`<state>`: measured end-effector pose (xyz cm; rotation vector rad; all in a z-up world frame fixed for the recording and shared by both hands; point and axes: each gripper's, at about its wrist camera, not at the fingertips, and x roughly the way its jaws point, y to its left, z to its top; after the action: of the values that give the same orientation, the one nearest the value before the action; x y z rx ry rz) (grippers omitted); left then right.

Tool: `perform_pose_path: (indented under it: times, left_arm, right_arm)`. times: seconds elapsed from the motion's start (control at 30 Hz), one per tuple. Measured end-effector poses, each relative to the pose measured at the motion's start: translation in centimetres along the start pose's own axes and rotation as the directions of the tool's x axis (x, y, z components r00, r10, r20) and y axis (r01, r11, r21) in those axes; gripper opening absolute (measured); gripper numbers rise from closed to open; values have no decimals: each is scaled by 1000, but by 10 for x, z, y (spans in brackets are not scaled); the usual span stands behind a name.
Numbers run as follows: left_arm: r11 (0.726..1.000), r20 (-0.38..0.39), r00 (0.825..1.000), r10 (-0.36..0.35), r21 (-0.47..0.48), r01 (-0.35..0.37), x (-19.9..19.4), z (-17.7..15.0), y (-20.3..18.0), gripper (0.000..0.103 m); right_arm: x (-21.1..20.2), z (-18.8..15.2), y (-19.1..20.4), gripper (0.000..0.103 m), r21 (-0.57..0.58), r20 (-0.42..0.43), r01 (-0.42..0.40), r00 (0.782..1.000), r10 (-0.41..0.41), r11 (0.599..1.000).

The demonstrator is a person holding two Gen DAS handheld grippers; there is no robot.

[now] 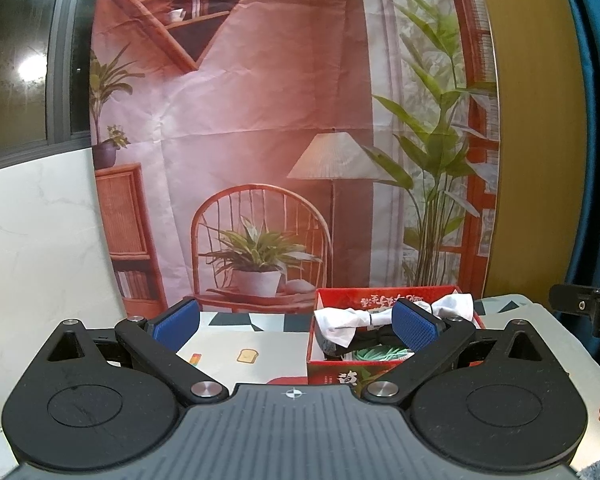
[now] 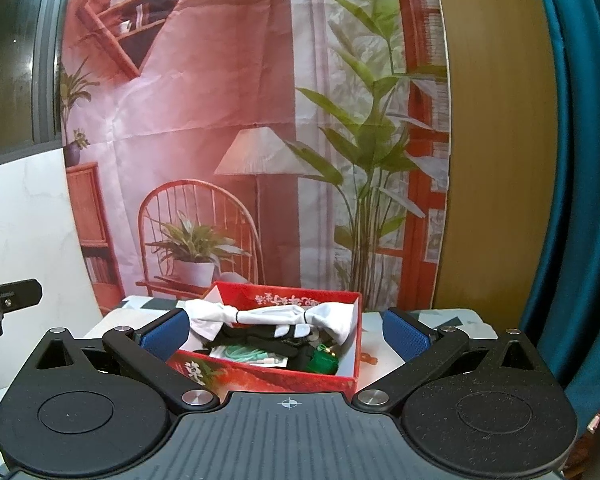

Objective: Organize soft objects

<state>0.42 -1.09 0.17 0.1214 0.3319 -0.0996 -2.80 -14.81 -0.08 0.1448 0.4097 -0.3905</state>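
A red cardboard box [image 2: 260,376] stands on the table, also in the left wrist view [image 1: 328,372]. A white cloth tied with black bands [image 2: 268,316] lies across its top, also seen from the left [image 1: 340,322]. Under it are black fabric [image 2: 260,338], a mint green cord [image 2: 244,354] and a green item [image 2: 320,362]. My left gripper [image 1: 296,326] is open and empty, left of the box. My right gripper [image 2: 286,330] is open and empty, its blue pads [image 2: 404,334] on either side of the box.
The table [image 1: 228,344] has a mat with a toast picture [image 1: 248,356]. A printed room backdrop [image 1: 260,120] hangs behind. A white marble panel [image 1: 32,240] stands left, a teal curtain [image 2: 572,160] right. The other gripper shows at the edge [image 1: 584,306].
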Motion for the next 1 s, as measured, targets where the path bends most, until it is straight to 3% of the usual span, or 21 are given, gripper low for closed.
perform_pose_path:
  times: [1.0]
  left_arm:
    - [1000, -18, 1000, 17, -16, -17, 1, -1, -1, 103]
  right_arm:
    - [2, -3, -1, 103, 4, -5, 1, 1000, -1, 1000]
